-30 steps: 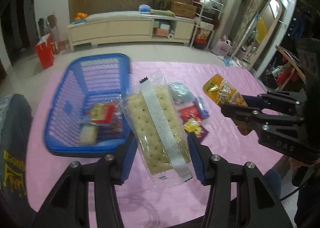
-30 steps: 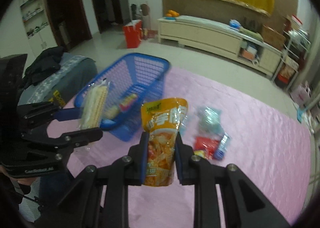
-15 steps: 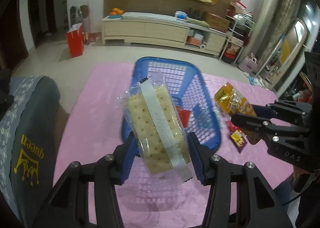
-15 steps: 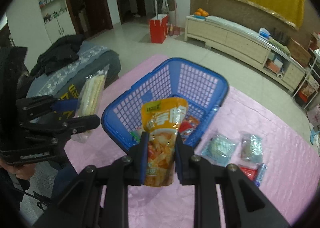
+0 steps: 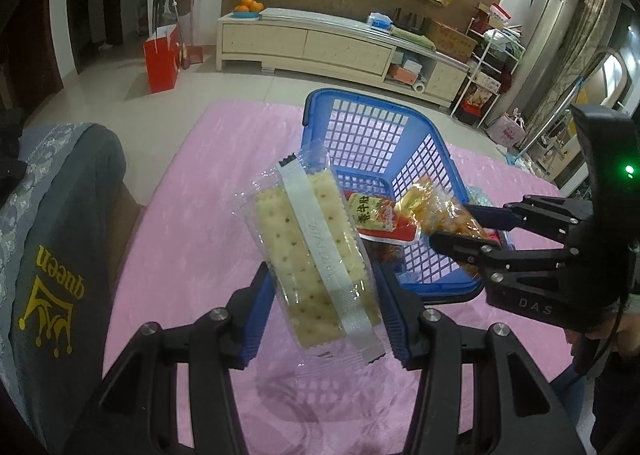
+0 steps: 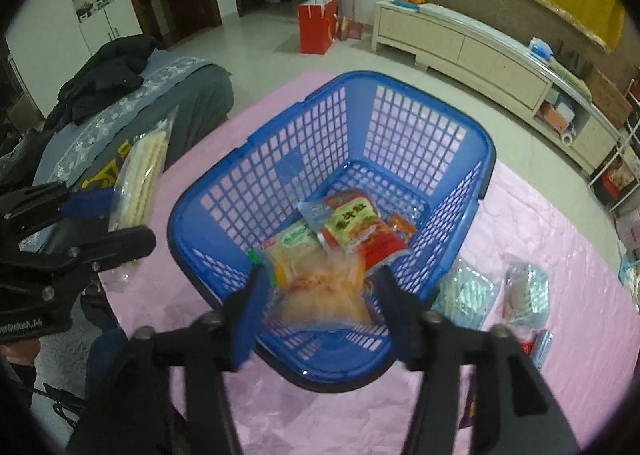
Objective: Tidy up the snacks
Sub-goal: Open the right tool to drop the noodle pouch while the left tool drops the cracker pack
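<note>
A blue mesh basket (image 5: 424, 159) (image 6: 400, 95) stands on the pink tablecloth with several snack packs inside. My left gripper (image 5: 326, 307) is shut on a clear cracker pack (image 5: 316, 251), held just left of the basket; the pack shows edge-on in the right wrist view (image 6: 140, 191). My right gripper (image 6: 320, 315) is open over the basket's near rim. The orange snack bag (image 6: 320, 291) is blurred between its jaws, dropping into the basket. It also shows in the left wrist view (image 5: 440, 211).
Two pale blue packs (image 6: 468, 295) (image 6: 528, 291) and a small red and blue pack (image 6: 540, 343) lie on the cloth right of the basket. A grey chair back with yellow print (image 5: 52, 275) stands at the table's left edge.
Both grippers moved over to the basket. My right gripper has opened and let go of the orange bag above the basket. The left still holds the crackers.
</note>
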Tool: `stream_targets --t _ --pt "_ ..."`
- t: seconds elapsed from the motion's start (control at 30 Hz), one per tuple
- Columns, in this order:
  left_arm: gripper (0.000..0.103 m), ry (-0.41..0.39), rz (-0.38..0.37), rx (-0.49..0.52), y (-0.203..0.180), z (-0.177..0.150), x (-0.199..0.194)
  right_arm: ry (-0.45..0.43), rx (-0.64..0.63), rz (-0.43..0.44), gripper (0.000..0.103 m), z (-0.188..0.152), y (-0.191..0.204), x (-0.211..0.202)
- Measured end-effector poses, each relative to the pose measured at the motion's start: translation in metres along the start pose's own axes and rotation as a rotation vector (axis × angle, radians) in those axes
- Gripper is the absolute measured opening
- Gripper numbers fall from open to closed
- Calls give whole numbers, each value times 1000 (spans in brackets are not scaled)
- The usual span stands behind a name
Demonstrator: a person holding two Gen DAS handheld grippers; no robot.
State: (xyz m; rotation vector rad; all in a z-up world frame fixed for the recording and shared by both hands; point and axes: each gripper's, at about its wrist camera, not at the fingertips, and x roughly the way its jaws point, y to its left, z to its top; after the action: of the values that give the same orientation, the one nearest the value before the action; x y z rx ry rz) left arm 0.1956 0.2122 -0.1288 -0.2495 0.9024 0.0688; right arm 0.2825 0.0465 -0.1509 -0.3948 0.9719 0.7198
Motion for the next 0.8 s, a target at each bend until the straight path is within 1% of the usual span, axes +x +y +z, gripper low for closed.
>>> stream_targets --t 0.07,0.17,0.47,0.57,0.67,0.8 --pt "48 1 2 3 -2 1 -1 -2 -3 -27 72 -3 0 -5" --pt "48 -2 1 0 -4 1 -1 -4 10 -34 73 -4 -3 -12" --pt "48 -15 -17 45 -17 7 -4 -80 81 -95 85 -9 -24 -43" --pt "48 -13 -19 67 -23 12 -1 -87 104 -115 86 -10 -31 -46" --pt "48 -5 -24 94 -32 18 5 -92 135 -113 87 -12 -41 -45" --pt "48 18 -26 128 -41 27 20 -77 175 -118 88 -13 -55 -37"
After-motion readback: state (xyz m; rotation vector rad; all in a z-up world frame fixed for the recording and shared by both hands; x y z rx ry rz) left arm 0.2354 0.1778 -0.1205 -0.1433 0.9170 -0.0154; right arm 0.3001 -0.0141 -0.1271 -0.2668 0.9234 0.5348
